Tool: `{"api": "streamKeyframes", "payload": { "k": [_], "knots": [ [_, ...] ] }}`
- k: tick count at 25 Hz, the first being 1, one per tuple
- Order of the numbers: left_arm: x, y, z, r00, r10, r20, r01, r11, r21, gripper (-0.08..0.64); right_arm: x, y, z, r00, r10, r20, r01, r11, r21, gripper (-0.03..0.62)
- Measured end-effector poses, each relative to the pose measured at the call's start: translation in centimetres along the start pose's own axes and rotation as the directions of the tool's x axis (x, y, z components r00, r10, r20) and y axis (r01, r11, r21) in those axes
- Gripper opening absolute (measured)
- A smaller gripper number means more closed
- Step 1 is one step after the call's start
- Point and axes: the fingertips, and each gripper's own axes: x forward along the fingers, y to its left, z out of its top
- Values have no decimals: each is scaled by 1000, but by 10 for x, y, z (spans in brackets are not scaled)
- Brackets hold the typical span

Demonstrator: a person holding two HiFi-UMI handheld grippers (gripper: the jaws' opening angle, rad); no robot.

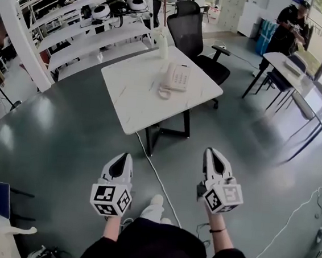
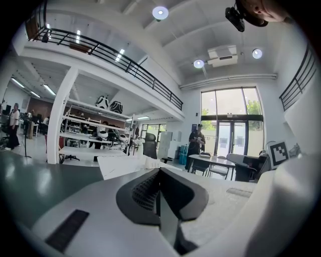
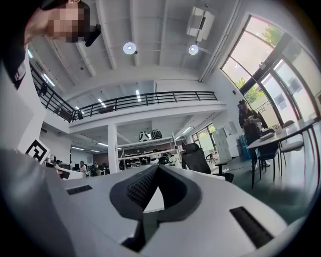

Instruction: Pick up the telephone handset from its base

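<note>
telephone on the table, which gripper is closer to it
Right, narrowly. The right gripper is short of the table, below and right of the telephone in the head view; the left gripper sits further back, to its left.

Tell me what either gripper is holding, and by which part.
Nothing. Left gripper and right gripper are shut, empty; the telephone sits on the table.

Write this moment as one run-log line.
left gripper: shut, empty; right gripper: shut, empty; handset: on base; base: on table
</note>
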Motion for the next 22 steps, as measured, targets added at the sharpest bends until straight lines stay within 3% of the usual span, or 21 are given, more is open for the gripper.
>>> {"api": "streamKeyframes", "payload": {
  "k": [14,22],
  "knots": [
    [147,45,18,996,-85,-18,86,996,9,-2,140,-40,-20,1000,-20,-20,20,1000,6,-9],
    [225,78,27,991,-130,-34,130,992,-10,-2,209,-60,-23,997,-72,-30,72,997,-1,-8]
  ]
}}
